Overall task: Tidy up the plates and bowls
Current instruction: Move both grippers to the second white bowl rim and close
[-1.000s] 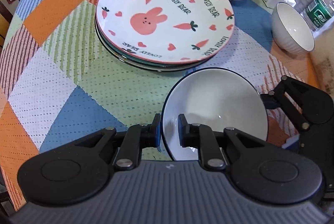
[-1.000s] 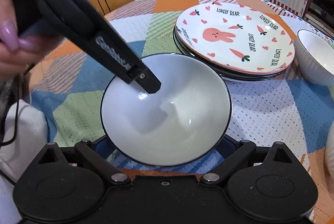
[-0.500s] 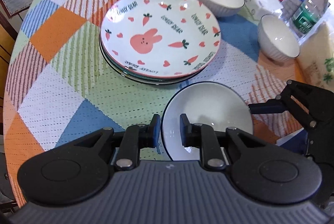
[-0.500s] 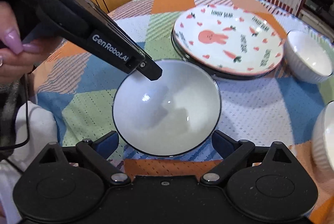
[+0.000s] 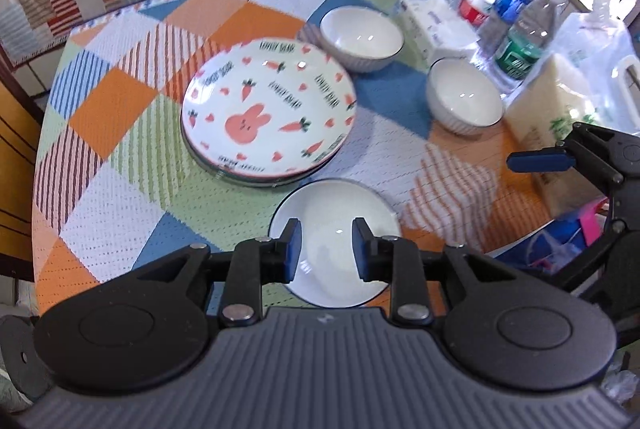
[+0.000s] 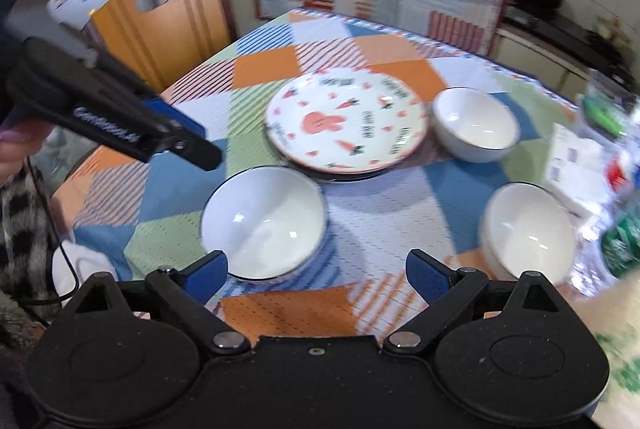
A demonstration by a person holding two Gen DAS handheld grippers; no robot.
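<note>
Left claw [image 5: 325,245]: yours, parted, empty, above the near bowl [image 5: 336,225].
Right claw [image 6: 316,279]: wide, empty.
Ahead: plate stack [image 5: 267,119]; two bowls [image 5: 361,39] beyond right, bottles [image 5: 520,45] past them.

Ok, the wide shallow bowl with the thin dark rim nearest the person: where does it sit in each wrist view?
Left wrist: the shallow bowl sits low centre, partly behind the left gripper, whose jaws are apart.
Right wrist: lower left of centre, just beyond the open right gripper.
Shared landmark: the rabbit plate lies just past the bowl.
</note>
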